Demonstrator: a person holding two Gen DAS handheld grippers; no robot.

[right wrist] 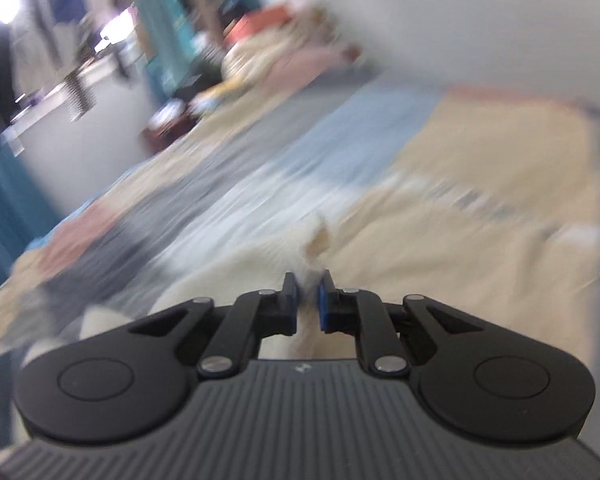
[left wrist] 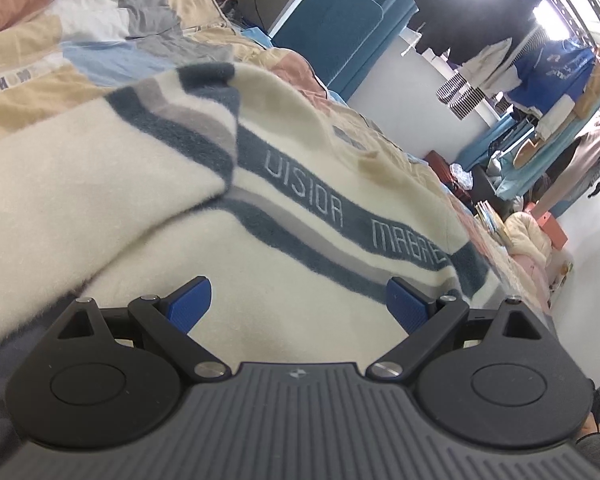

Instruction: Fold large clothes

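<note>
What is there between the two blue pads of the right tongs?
A pinched fold of the fluffy cream sweater fills the gap of the right tongs, shown in the right wrist view.

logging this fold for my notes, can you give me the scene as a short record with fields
garment: cream fleece sweater with blue and grey stripes, lettering on the blue band
surface: patchwork bedspread on a bed
sleeve: one sleeve lies folded across the body
left gripper: open, pads apart over the sweater, pinching nothing
right gripper: shut on a cream fold of the sweater
image quality: right wrist view blurred
background: clothes rack with hanging garments
</note>
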